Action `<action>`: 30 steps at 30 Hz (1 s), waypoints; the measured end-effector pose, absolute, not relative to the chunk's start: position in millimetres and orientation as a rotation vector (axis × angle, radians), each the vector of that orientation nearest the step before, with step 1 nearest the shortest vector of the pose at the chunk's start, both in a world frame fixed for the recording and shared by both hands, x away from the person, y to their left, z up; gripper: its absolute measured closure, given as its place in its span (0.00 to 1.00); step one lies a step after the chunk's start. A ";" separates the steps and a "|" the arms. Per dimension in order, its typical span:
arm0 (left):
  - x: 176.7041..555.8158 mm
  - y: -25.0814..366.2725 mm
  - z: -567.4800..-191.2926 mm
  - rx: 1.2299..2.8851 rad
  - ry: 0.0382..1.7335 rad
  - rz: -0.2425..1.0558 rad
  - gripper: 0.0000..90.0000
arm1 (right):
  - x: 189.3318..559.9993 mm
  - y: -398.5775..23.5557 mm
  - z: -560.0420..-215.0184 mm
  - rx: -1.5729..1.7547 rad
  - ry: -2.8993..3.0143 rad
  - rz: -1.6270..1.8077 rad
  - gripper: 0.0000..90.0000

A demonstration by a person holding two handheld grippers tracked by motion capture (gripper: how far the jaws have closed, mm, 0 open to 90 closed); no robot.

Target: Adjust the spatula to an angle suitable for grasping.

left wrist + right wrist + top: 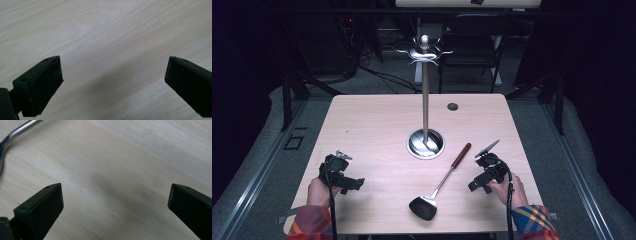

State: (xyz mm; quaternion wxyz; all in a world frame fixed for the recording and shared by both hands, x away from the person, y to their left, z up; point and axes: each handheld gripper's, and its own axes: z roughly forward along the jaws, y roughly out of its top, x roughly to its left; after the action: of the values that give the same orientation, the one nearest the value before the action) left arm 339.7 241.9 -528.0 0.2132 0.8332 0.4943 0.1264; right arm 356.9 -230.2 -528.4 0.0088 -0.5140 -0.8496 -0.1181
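Flat on the pale wooden table lies a spatula, near the front edge and a little right of centre. Its long axis runs on a diagonal: the black blade sits at the near end, pointing toward about seven o'clock, and the reddish-brown wooden grip points away toward about one o'clock, with a thin metal shank joining the two. From the blade, the round steel base of a tall utensil stand lies at about twelve o'clock, close to the grip's far end but apart from it; its pole rises upright to a crown of curled hooks. At about three o'clock from the spatula's shank rests the right gripper, held in a hand with a plaid sleeve, near the tool but not touching it. In the right gripper view its black jaws stand wide apart over bare wood, with a bit of the metal shank at the upper left. At about nine o'clock, well apart from the spatula, sits the left gripper; in the left gripper view its jaws also gape wide with nothing between them.
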 end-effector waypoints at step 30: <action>339.9 240.3 -528.5 2.337 1.354 0.351 0.01 | 380.9 -155.6 -531.2 -1.557 -2.542 -0.510 0.00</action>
State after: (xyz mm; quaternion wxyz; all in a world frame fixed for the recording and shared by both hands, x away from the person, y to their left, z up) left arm 339.9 240.3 -528.5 0.2077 0.8393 0.4864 0.1259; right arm 380.9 -155.6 -531.2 0.0588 -0.5139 -0.8391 -0.1685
